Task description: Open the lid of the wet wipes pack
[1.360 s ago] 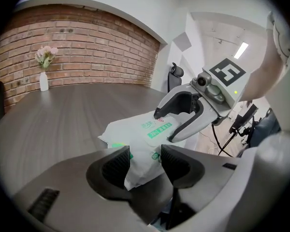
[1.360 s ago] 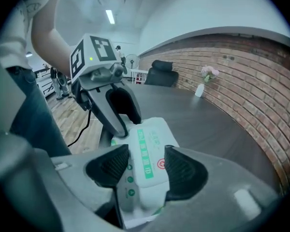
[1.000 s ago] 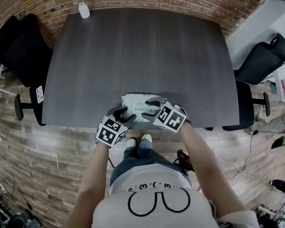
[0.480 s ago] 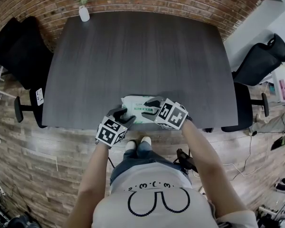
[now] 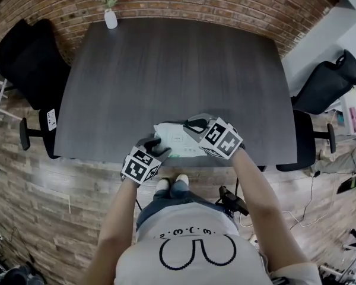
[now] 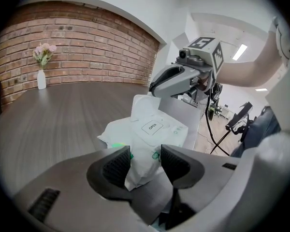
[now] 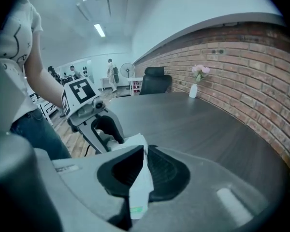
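The wet wipes pack [image 5: 177, 140] lies at the table's [image 5: 166, 70] near edge, close in front of you. Your left gripper [image 6: 145, 159] pinches its crumpled near end. Your right gripper [image 7: 144, 164] has just been closing its jaws, now clamped on a thin white flap [image 7: 139, 187] at the pack's far end.

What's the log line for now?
left tool: clamps white soft wet wipes pack; right tool: just closed on its far edge; lid: shut
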Motion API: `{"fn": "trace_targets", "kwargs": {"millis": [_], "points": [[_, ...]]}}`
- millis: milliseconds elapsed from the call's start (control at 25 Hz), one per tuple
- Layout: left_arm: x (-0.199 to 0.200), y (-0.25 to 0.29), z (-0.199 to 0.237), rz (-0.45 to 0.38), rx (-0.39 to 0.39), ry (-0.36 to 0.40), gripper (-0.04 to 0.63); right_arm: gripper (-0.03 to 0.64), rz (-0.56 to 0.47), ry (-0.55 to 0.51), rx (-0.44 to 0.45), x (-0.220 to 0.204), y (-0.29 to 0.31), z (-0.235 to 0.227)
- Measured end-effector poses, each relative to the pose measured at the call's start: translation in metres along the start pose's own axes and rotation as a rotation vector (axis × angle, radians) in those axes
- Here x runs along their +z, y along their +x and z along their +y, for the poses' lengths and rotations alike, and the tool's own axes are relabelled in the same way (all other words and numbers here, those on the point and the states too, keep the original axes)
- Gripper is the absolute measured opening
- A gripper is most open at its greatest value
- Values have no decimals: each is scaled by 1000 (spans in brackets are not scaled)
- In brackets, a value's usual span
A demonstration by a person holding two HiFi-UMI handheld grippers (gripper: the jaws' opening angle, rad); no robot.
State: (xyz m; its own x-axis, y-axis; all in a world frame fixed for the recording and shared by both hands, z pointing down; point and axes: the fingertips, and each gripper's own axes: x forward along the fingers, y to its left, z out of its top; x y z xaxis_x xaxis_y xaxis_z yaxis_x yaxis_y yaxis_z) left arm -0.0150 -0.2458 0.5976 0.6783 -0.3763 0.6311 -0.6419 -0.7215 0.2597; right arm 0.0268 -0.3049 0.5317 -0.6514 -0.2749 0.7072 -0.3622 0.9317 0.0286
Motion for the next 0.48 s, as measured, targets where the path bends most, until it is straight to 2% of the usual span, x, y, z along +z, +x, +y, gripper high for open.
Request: {"fn": "trace_targets", "kwargs": {"millis": [200, 480], "points": [[0, -1, 1, 16, -17, 0, 196, 23, -2, 37, -74, -1, 11, -26], [1, -1, 2, 28, -29, -10, 195, 28, 38, 93, -172, -23, 37, -53]]}}
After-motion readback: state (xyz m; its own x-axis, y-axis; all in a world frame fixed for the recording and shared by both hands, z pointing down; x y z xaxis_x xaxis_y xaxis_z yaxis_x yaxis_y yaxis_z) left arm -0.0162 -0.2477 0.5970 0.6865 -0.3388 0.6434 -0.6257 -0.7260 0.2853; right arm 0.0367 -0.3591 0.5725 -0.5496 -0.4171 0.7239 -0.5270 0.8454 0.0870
